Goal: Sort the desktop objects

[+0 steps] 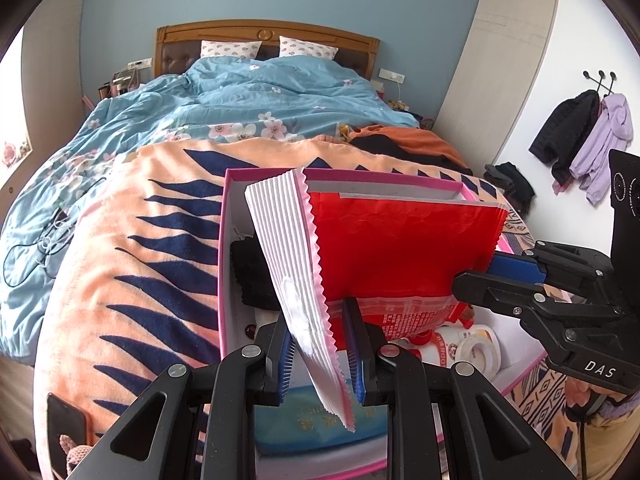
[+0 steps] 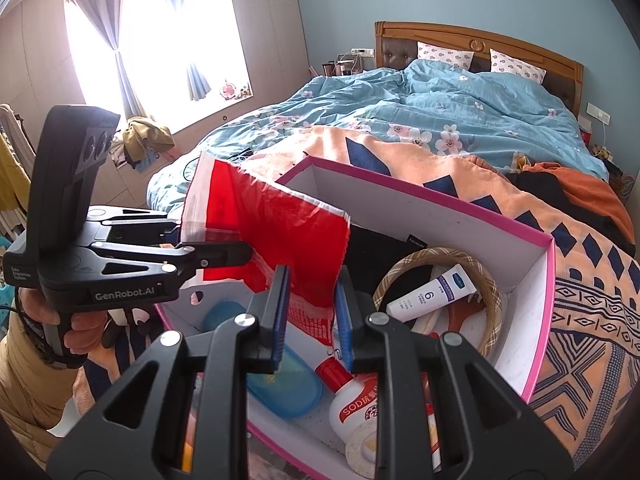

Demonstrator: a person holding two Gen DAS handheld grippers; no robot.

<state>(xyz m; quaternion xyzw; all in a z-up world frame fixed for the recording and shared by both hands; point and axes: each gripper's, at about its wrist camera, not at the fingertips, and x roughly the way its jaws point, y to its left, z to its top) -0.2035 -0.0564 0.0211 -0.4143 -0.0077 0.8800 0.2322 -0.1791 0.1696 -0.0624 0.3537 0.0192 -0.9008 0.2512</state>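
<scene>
Closest to the left wrist camera, the left gripper [image 1: 320, 364] has its jaws drawn narrow on the near end of a red plastic bag [image 1: 400, 248], pinching its white ribbed, pink-edged seal strip [image 1: 288, 264] between the blue pads. From the bag's right side the right gripper [image 1: 516, 270] comes in, jaws likewise nearly together on the bag's far edge; in its own view the right gripper [image 2: 310, 312] clamps the printed lower part of the red plastic bag [image 2: 288, 232], while the left gripper [image 2: 224, 254] bites the same bag from the left of that picture. So the bag hangs stretched between the two, above the open pink-rimmed box [image 1: 224, 240].

Below it in the box lie a blue case [image 2: 288, 384], a white bottle with a red cap [image 2: 352, 396], a roll of tape [image 1: 480, 350], a white tube [image 2: 432, 292] resting in a woven ring [image 2: 492, 304], and something black [image 1: 252, 276]. The box sits on an orange and navy blanket [image 1: 132, 240] spread over the bed [image 1: 260, 96], not on any worktop. A phone [image 1: 66, 420] lies near the blanket's near edge.

The bag looks light, thin and crinkly, limp across its body and probably slick. I would judge the stiffer sealed edges the safest places to hold; a grip on the loose middle would likely slide or crumple. Whether it holds anything cannot be told.
</scene>
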